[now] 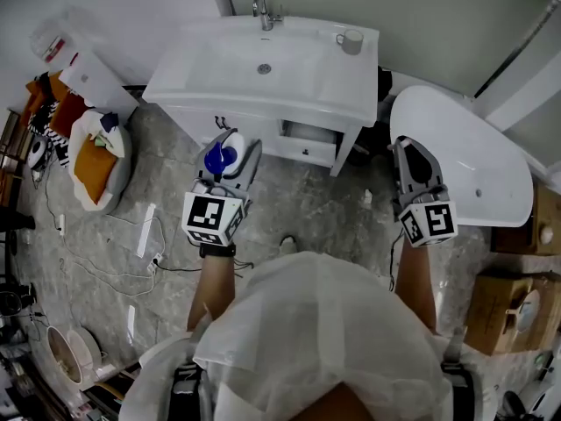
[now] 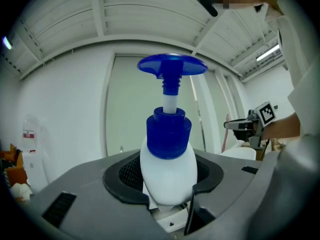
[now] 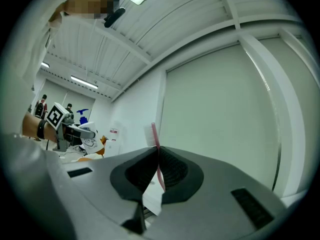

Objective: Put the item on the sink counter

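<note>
My left gripper [image 1: 233, 154] is shut on a white pump bottle [image 1: 224, 159] with a blue collar and pump head, held upright in front of the white sink counter [image 1: 337, 77]. In the left gripper view the bottle [image 2: 167, 168] stands between the jaws [image 2: 166, 186], its blue pump head [image 2: 172, 65] on top. My right gripper [image 1: 408, 158] hangs further right, level with the left one. Its view shows the jaws [image 3: 157, 180] shut on a thin pink toothbrush [image 3: 157, 151] standing upright. A white cup [image 1: 351, 41] and a faucet [image 1: 263, 11] are on the counter.
A white oval tub [image 1: 465, 152] lies right of the counter. Bags and orange cloth [image 1: 95, 152] are heaped at the left wall, with cables [image 1: 145, 239] on the stone floor. Cardboard boxes [image 1: 504, 310] stand at the right. A drawer [image 1: 307, 139] sits under the sink.
</note>
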Demonstrator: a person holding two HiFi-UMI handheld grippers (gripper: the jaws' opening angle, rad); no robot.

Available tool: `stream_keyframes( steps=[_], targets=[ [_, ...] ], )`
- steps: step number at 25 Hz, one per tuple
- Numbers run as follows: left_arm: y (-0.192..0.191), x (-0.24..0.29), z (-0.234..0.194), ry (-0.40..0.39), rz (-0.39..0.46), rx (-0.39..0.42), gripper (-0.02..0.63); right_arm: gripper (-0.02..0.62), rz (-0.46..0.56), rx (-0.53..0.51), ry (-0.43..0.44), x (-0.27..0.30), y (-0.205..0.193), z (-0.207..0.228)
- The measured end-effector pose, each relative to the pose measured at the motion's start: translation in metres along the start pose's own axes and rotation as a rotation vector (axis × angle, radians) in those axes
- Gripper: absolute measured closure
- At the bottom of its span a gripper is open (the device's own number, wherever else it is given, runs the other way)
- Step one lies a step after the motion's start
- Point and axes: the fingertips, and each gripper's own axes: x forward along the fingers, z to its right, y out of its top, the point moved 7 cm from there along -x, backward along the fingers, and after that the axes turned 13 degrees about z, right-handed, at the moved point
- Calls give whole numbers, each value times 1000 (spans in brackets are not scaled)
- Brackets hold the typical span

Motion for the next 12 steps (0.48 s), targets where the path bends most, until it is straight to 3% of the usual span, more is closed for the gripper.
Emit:
stream_keyframes(
  steps=[12],
  targets=[
    [-7,-1,-33,18,5,-19,400,581,-18,11,-20,23,-11,-9]
  ],
)
